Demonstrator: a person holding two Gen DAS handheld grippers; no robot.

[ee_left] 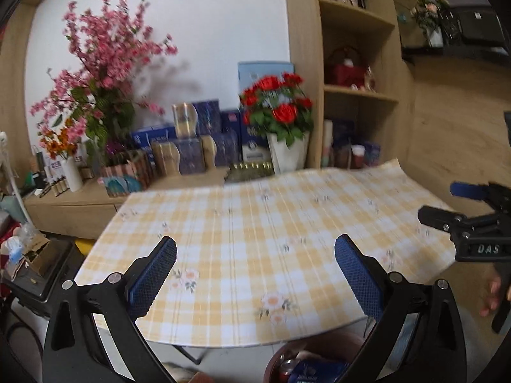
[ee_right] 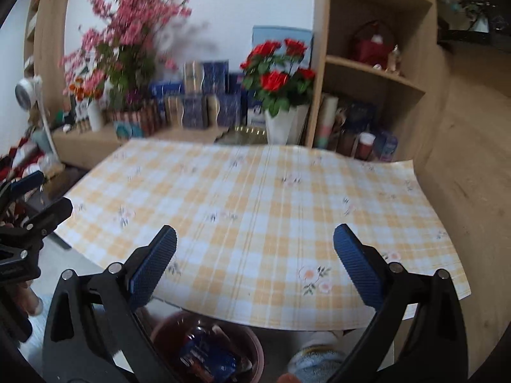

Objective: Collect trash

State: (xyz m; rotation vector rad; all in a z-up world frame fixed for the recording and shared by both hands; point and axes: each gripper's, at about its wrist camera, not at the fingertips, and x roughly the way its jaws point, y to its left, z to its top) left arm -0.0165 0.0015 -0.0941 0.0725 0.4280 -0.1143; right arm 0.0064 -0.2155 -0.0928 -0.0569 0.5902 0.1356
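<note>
Hovering over checked tablecloth (ee_left: 255, 223), left gripper (ee_left: 255, 274) and right gripper (ee_right: 255, 265) both wide apart, empty; trash bin (ee_right: 255, 344) below table edge.

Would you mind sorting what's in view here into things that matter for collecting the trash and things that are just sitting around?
For the job:
- brown bin under the table edge
- blue wrapper in it
- left gripper, open
- right gripper, open

Just there:
- checked tablecloth
- red roses
- pink blossom branches
- blue boxes
- shelf unit
</note>
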